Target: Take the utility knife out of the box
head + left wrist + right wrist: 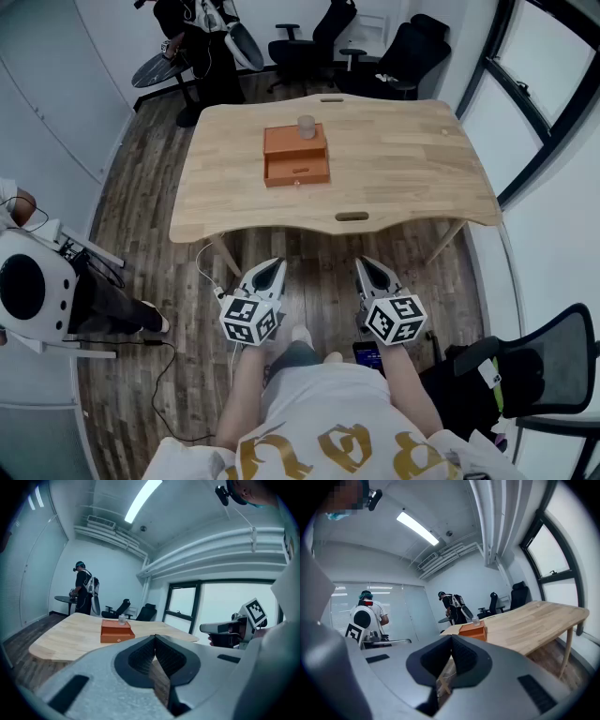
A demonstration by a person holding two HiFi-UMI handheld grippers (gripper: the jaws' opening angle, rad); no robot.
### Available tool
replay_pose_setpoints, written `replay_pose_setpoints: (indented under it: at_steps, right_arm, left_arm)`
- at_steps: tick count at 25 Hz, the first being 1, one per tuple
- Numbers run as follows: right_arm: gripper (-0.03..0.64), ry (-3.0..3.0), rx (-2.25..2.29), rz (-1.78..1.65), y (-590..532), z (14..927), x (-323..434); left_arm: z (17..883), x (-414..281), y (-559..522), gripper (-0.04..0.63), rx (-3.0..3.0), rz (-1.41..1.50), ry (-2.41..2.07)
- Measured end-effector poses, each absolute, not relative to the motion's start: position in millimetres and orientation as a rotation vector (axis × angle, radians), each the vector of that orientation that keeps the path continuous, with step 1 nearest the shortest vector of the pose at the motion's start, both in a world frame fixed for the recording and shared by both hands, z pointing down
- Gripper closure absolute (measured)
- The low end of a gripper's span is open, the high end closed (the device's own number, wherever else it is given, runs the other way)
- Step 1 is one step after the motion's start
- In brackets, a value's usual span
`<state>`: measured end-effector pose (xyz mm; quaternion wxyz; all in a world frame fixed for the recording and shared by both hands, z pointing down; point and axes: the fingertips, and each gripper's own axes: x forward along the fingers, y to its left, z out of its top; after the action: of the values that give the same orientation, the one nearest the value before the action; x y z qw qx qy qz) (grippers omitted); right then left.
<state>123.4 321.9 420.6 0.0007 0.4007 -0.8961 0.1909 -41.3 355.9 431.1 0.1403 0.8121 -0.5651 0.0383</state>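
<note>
An orange box (296, 155) with a small front drawer sits on the wooden table (412, 178), left of its middle; a small translucent cup (307, 126) stands on top of it. No utility knife shows in any view. My left gripper (273, 266) and right gripper (368, 264) hang side by side in front of the table's near edge, above the floor, both shut and empty. The box (116, 631) appears far ahead in the left gripper view past the left gripper (154, 638). In the right gripper view the box (473, 630) lies beyond the right gripper (451, 639).
A person (84, 592) stands by a small round table at the room's far end, with office chairs (398, 56) along the back wall. Another person (370, 613) stands to my left. A black chair (525, 375) is at my right. Cables lie on the wood floor (141, 197).
</note>
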Motion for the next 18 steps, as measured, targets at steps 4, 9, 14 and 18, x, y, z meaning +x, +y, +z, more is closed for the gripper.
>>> replay_pose_setpoints:
  at_steps: [4,9,14,18]
  right_arm:
    - [0.606,-2.814,1.251,0.593,329.6,420.5,124.0]
    - [0.606,-2.846,1.224,0.653,335.2,415.9,124.8]
    - [0.606,-2.874,1.214,0.714,336.9,414.2,129.8]
    - [0.606,-2.87,1.206,0.721,331.0,415.4,134.0]
  left_arm:
    - [427.0,-37.0,360.7,0.586,2.337,0.065,-1.633]
    - [425.0,-33.2,364.7,0.586,2.331,0.095,-1.623]
    - [421.6,-25.9,366.6,0.586,2.347,0.133,-1.642]
    - [419.9,-22.2,359.1,0.586,2.348,0.134,-1.659]
